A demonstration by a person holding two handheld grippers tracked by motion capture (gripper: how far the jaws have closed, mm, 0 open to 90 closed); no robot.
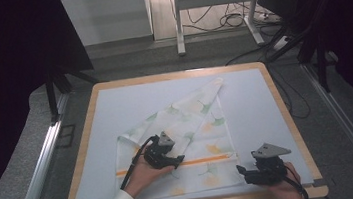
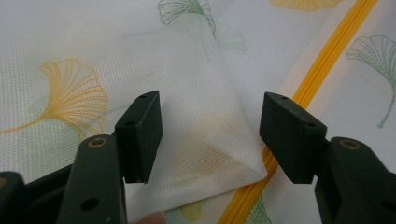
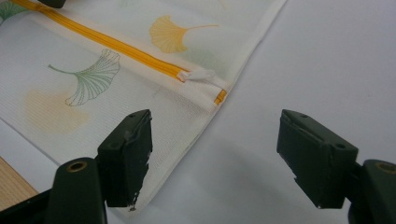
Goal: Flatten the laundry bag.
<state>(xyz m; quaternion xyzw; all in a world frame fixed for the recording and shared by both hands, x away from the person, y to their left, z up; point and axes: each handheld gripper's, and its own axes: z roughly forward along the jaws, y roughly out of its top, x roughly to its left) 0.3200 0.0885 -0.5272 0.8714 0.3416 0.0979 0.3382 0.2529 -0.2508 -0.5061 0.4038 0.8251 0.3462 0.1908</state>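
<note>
Grey carpeted floor (image 1: pixel 125 65) around a wood-edged table (image 1: pixel 84 140) under a pale sheet (image 1: pixel 130 105). Beyond, a white desk frame (image 1: pixel 214 4) over tangled cables (image 1: pixel 231 20). Dark curtains (image 1: pixel 5 73) at both sides, metal rails (image 1: pixel 41 165) along the floor.

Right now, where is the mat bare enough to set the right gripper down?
Bare mat lies right of the mesh bag, and behind it at far left. The near middle is crowded: left gripper over the bag's folded corner, right gripper at its edge.
</note>
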